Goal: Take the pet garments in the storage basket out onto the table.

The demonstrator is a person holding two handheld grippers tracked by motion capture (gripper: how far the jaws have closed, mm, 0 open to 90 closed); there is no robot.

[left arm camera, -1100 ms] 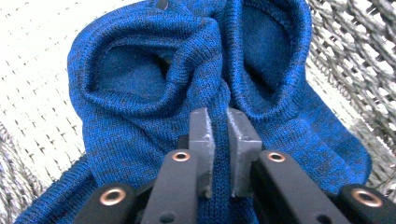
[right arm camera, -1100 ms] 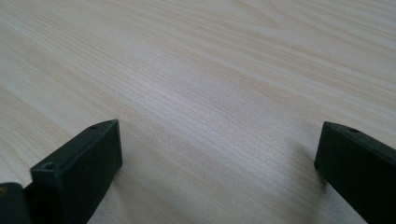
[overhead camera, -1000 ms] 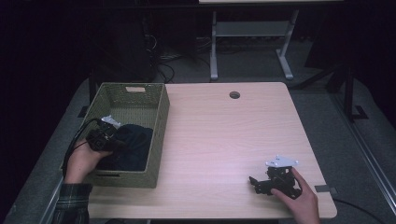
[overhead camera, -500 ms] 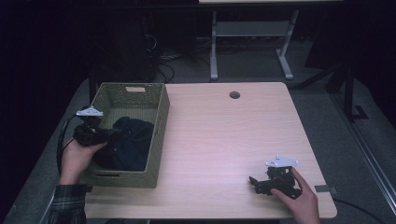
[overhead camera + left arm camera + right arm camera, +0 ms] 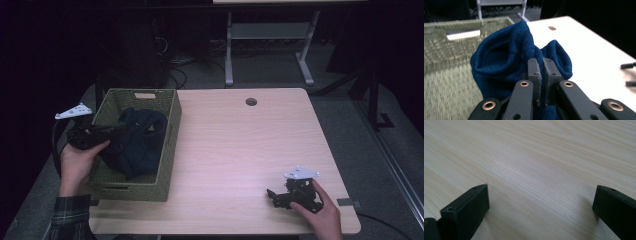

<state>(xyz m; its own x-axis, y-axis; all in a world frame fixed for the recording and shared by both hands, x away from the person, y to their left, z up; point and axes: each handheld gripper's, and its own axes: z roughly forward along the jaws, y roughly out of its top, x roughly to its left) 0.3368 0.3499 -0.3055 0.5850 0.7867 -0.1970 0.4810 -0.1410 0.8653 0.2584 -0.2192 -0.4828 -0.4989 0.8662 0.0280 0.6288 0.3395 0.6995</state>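
Your left gripper had its jaws pinched tight on a fold of the dark blue knitted garment and had drawn back toward the near-left wall of the green woven basket. The cloth, a second earlier lying low, now bunched upward — probably the start of lifting it out, though most of it seemed still inside. Your right gripper had not moved — jaws wide apart, holding nothing, resting on the pale wooden table
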